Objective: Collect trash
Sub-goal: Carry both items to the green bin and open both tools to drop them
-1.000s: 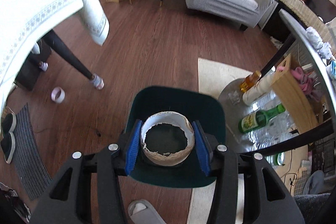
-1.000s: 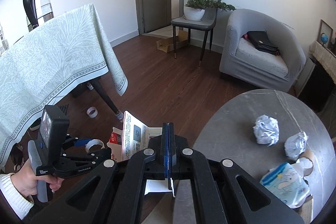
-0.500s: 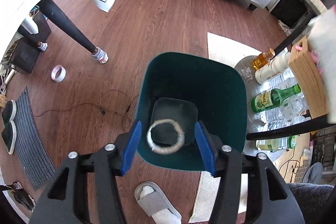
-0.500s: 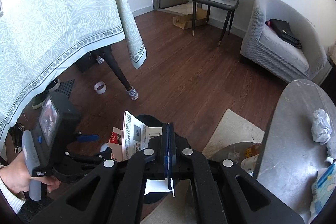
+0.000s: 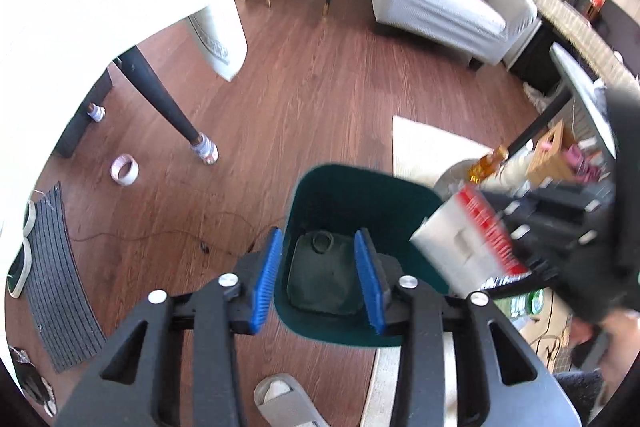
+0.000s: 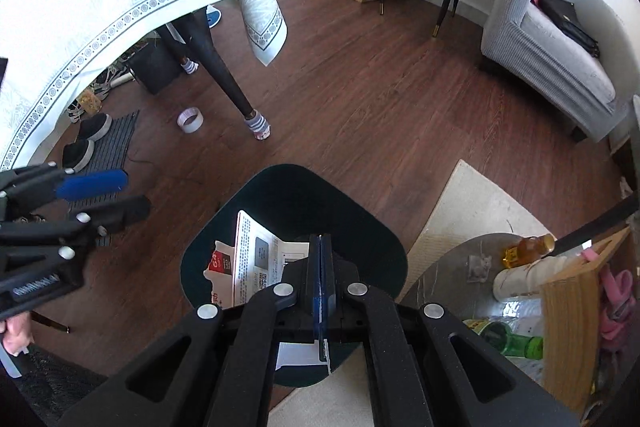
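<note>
A dark green bin (image 5: 362, 187) stands on the wood floor, also in the right wrist view (image 6: 276, 187). My left gripper (image 5: 322, 281) is open and empty above the bin. A cardboard tape ring (image 5: 323, 242) lies on the bin's bottom. My right gripper (image 6: 320, 283) is shut on a torn white and red carton (image 6: 250, 259) and holds it over the bin's opening. The carton also shows blurred at the right of the left wrist view (image 5: 468, 247).
A table leg (image 5: 168, 111) under a hanging tablecloth stands to the left, with a tape roll (image 5: 125, 169) on the floor. A grey slipper (image 5: 286, 403) lies near me. A low shelf with bottles (image 6: 524, 343) and a beige rug (image 6: 464, 211) lie right of the bin.
My left gripper let go of the cardboard ring, which fell to the bin's bottom. My right gripper has carried the carton from beside the round table to over the bin.
</note>
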`<move>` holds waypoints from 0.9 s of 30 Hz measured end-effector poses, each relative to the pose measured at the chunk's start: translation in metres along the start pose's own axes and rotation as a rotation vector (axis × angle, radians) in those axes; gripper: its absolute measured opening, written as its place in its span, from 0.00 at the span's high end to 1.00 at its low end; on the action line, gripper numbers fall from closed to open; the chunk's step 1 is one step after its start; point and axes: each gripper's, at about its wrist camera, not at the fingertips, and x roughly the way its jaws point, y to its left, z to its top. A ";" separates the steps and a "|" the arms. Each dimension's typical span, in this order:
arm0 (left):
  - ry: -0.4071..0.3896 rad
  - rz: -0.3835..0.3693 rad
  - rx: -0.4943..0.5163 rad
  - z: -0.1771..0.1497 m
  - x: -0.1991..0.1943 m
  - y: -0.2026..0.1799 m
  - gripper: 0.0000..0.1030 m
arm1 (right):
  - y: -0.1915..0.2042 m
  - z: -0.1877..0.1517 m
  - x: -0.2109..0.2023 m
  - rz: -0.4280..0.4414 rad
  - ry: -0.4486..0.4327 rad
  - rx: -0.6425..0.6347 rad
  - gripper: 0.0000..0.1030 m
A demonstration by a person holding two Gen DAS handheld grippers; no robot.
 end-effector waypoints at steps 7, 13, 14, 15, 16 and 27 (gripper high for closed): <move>-0.132 -0.010 -0.036 0.014 -0.036 0.001 0.74 | 0.008 -0.013 0.037 0.039 0.079 0.006 0.99; -0.235 -0.046 -0.036 0.024 -0.067 -0.006 0.74 | 0.017 -0.021 0.056 0.065 0.109 -0.021 0.46; -0.251 -0.045 -0.033 0.025 -0.072 -0.008 0.74 | 0.019 -0.022 0.058 0.061 0.113 -0.030 0.46; -0.266 -0.044 -0.029 0.026 -0.076 -0.010 0.74 | 0.021 -0.023 0.059 0.055 0.117 -0.040 0.46; -0.281 -0.044 -0.025 0.027 -0.080 -0.012 0.75 | 0.023 -0.024 0.060 0.051 0.118 -0.048 0.46; -0.391 -0.067 -0.043 0.033 -0.119 -0.025 0.75 | 0.030 -0.017 0.030 0.088 0.050 -0.072 0.46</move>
